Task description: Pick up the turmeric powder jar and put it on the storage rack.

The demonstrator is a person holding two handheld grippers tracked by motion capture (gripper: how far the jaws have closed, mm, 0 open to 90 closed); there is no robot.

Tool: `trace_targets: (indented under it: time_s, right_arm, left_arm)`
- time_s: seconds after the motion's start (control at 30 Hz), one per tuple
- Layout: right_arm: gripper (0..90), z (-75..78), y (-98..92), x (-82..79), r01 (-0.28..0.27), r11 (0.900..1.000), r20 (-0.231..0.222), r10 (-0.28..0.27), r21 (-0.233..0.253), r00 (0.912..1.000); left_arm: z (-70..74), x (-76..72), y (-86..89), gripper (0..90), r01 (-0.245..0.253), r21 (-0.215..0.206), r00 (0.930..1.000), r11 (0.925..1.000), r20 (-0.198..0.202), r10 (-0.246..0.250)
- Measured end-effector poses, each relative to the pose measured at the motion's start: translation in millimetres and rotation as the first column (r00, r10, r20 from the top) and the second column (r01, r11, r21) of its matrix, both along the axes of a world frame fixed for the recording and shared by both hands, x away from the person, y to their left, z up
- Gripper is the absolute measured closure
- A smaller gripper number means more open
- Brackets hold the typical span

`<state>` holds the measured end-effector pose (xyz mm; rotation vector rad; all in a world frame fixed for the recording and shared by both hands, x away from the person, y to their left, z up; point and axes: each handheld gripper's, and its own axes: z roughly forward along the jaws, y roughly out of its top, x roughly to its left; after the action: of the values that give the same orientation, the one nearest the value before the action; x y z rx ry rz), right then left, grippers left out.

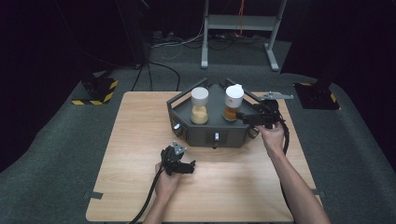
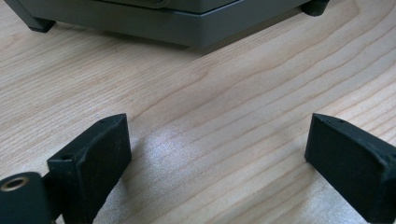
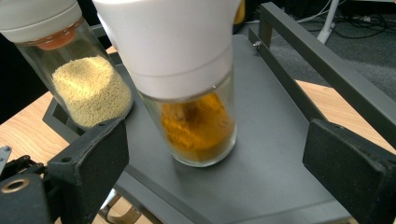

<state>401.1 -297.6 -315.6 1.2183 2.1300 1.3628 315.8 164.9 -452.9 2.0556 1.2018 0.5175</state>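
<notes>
A dark grey rack (image 1: 210, 133) stands at the back middle of the wooden table. On it stand two glass jars with white caps: one with pale yellow grains (image 1: 199, 106) (image 3: 88, 88) and one with orange powder (image 1: 232, 103) (image 3: 198, 126). My right gripper (image 1: 243, 116) (image 3: 215, 168) is open, its jaws on either side of the orange jar and not touching it. My left gripper (image 1: 187, 168) (image 2: 219, 158) rests low over the bare table in front of the rack (image 2: 187, 23), open and holding nothing.
The rack has raised side rails (image 3: 327, 70) and small knobs on its front faces (image 1: 177, 127). Bare tabletop (image 1: 233, 186) spreads in front of the rack. Beyond the table are grey carpet, a metal stand (image 1: 238, 28) and cables on the floor.
</notes>
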Motion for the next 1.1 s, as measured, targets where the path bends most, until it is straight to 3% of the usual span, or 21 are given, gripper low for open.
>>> trace_targets:
  time_s: [1.1]
  right_arm:
    - [7.6, -24.1, -32.5, -29.3, 0.008, 1.0, -0.003, -0.008, 0.017, 1.0]
  left_arm:
    - [-0.1, -0.2, -0.3, 6.8, -0.001, 0.0, 1.0, 1.0, 0.001, 0.001]
